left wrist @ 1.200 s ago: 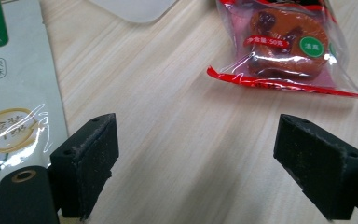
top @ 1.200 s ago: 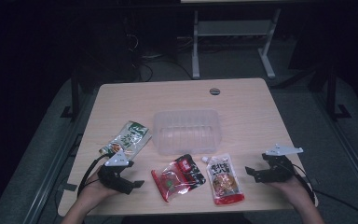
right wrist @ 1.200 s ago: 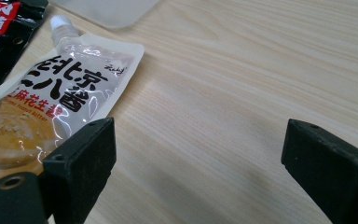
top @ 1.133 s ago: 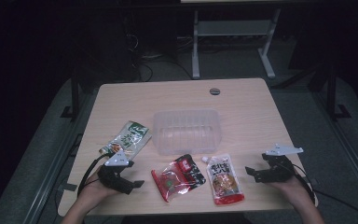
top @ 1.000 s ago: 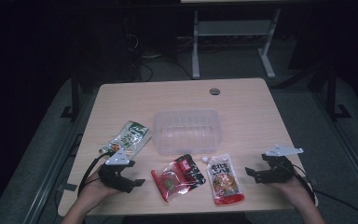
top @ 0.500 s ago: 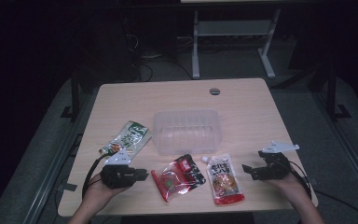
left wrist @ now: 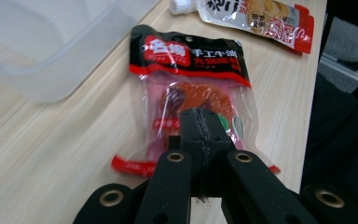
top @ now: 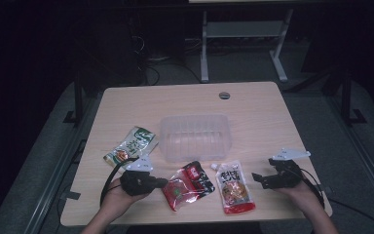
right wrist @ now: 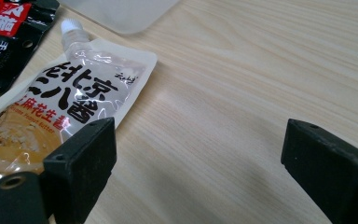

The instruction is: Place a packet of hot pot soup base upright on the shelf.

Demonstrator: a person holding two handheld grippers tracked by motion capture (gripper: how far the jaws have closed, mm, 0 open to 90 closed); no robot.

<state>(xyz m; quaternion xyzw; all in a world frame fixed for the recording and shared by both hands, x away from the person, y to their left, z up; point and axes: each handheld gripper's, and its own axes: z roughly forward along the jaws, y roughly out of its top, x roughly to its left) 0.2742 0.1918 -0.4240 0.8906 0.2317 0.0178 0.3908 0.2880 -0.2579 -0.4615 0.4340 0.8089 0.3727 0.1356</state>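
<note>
Left gripper (left wrist: 200,135): jaws pressed together, over the red packet (left wrist: 191,88). Right gripper (right wrist: 200,163): jaws wide apart, beside the spouted pouch (right wrist: 60,107).

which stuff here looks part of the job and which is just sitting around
Likely in play:
left gripper, shut
right gripper, open
red and black snack packet
spouted sauce pouch
green packet
clear plastic container

Just there:
metal stand
cables on floor
</note>
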